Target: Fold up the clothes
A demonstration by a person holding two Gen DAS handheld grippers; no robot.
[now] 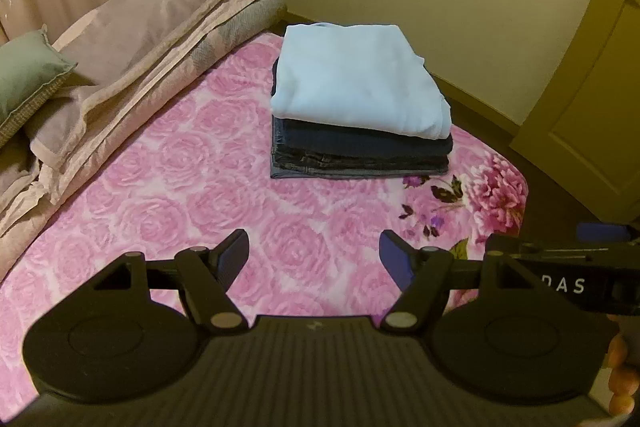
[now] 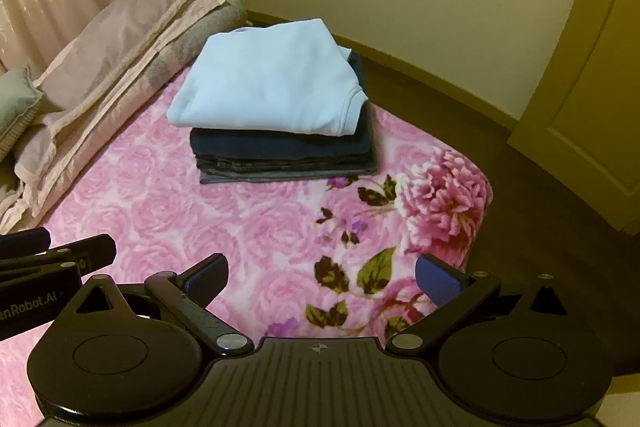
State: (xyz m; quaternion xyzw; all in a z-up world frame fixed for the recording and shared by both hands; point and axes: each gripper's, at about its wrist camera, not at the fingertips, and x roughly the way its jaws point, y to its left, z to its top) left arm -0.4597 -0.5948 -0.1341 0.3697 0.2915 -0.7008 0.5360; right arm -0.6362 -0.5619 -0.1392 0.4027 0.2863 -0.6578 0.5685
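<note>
A folded light blue sweatshirt (image 1: 356, 79) (image 2: 268, 87) tops a stack of folded dark clothes (image 1: 360, 155) (image 2: 284, 157), navy over denim, on the pink floral blanket (image 1: 180, 187) (image 2: 200, 211). My left gripper (image 1: 314, 251) hovers open over the blanket, well short of the stack, with nothing between its fingers. My right gripper (image 2: 322, 277) is open too, empty, above the blanket's flower print near the bed's corner. Each gripper's body shows at the edge of the other's view: the right one (image 1: 568, 275), the left one (image 2: 44, 267).
A rolled beige and mauve duvet (image 1: 132, 75) (image 2: 116, 67) lies along the left, with a green cushion (image 1: 28, 75) beside it. Curtains hang behind. The bed's edge drops to dark floor (image 2: 540, 207) on the right, with a door (image 1: 592, 87) beyond.
</note>
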